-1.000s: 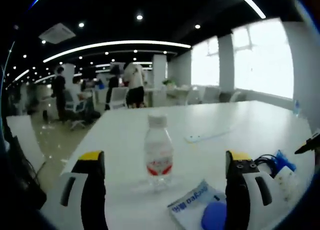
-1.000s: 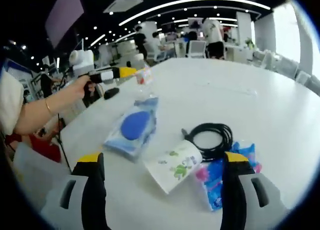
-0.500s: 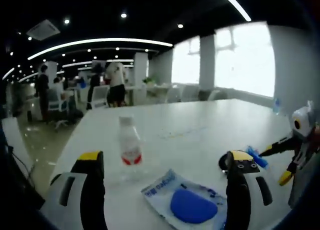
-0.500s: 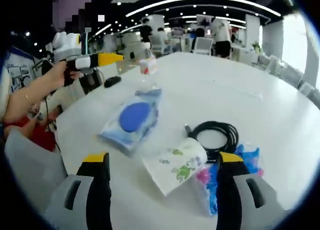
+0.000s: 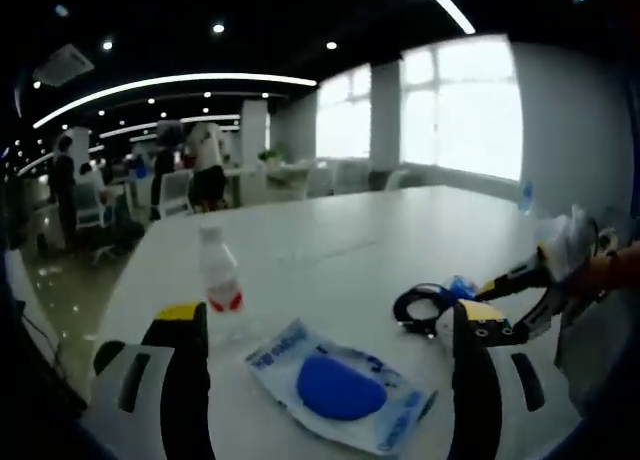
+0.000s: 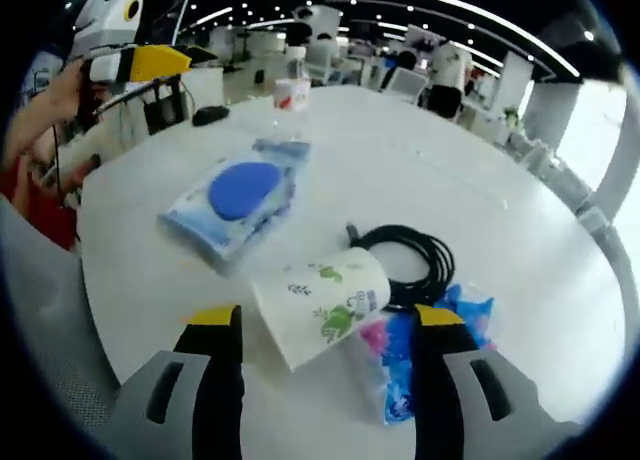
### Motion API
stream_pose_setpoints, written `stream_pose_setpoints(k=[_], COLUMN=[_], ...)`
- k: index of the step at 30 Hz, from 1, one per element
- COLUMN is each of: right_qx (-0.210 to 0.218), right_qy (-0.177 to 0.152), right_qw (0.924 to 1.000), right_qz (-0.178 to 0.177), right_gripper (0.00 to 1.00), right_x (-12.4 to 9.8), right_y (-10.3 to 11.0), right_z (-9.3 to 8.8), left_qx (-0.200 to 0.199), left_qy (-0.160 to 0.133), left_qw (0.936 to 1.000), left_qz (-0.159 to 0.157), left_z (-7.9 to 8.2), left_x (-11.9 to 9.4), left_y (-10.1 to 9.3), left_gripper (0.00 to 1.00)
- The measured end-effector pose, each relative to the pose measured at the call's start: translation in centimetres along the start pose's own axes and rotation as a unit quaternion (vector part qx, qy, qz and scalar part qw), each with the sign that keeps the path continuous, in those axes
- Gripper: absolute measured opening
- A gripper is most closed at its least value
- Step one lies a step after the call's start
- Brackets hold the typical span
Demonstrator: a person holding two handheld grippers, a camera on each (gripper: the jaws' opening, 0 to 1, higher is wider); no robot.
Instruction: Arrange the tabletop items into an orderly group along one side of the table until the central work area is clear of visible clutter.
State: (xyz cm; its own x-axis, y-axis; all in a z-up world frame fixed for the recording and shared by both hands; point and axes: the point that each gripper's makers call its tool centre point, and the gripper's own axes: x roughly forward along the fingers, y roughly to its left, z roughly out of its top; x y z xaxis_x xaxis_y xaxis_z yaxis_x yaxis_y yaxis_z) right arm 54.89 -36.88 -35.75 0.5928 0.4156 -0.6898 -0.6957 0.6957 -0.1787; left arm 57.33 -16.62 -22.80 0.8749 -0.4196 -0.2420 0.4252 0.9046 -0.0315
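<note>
In the left gripper view my left gripper (image 5: pixel 328 380) is open above the table's near edge, with nothing between its fingers. Just ahead lies a clear packet with a blue round pad (image 5: pixel 340 385), and a small water bottle (image 5: pixel 222 292) stands upright to its left. A black cable coil (image 5: pixel 422 305) lies to the right. My right gripper (image 6: pixel 328 375) is open, its fingers on either side of a white tissue pack with green print (image 6: pixel 322 302). Beside that pack are the cable coil (image 6: pixel 405 260) and a blue and pink packet (image 6: pixel 412 345). Farther off lie the blue pad packet (image 6: pixel 235 195) and the bottle (image 6: pixel 292 85).
The white table (image 6: pixel 480 190) is round-edged and bare on its far side. The other gripper (image 5: pixel 525 278) enters the left gripper view from the right. A small black object (image 6: pixel 210 115) sits near the table's far left edge. People and office chairs stand in the background.
The left gripper view has swung right, so the bottle sits farther left and the blue pad packet and cable show fully. The right gripper has moved closer over the tissue pack with its jaws somewhat narrower.
</note>
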Motion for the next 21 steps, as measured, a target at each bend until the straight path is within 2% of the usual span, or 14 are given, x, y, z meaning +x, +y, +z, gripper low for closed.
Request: stream_pose_setpoints(k=[6, 9, 11, 15, 18, 21], right_qx=[-0.017, -0.097, -0.095, -0.104, -0.131, -0.156], right_qy=[0.017, 0.022, 0.018, 0.024, 0.026, 0.02], right_qw=[0.9995, 0.9934, 0.994, 0.9931, 0.9889, 0.9839], right_qz=[-0.02, -0.057, -0.051, -0.049, -0.066, -0.084], right_gripper=[0.48, 0.37, 0.32, 0.29, 0.23, 0.14], right_x=[0.3, 0.1, 0.2, 0.4, 0.2, -0.2], right_y=[-0.3, -1.1, -0.5, -0.2, -0.8, -1.3], right_z=[-0.9, -0.5, -0.5, -0.6, -0.4, 0.3], left_qx=[-0.001, -0.005, -0.006, -0.001, 0.0, -0.018], left_qy=[0.005, 0.003, 0.0, 0.003, 0.004, -0.007], left_qw=[0.9999, 0.9999, 0.9999, 0.9998, 0.9998, 0.9993], left_qz=[-0.009, -0.01, -0.013, -0.018, -0.022, -0.032], left_z=[-0.4, -0.4, -0.4, -0.5, -0.5, 0.0], left_x=[-0.8, -0.9, -0.9, -1.0, -1.1, -1.3], left_y=[-0.8, -1.0, -1.2, -1.7, -2.0, -2.3], left_gripper=[0.99, 0.99, 0.98, 0.97, 0.97, 0.97])
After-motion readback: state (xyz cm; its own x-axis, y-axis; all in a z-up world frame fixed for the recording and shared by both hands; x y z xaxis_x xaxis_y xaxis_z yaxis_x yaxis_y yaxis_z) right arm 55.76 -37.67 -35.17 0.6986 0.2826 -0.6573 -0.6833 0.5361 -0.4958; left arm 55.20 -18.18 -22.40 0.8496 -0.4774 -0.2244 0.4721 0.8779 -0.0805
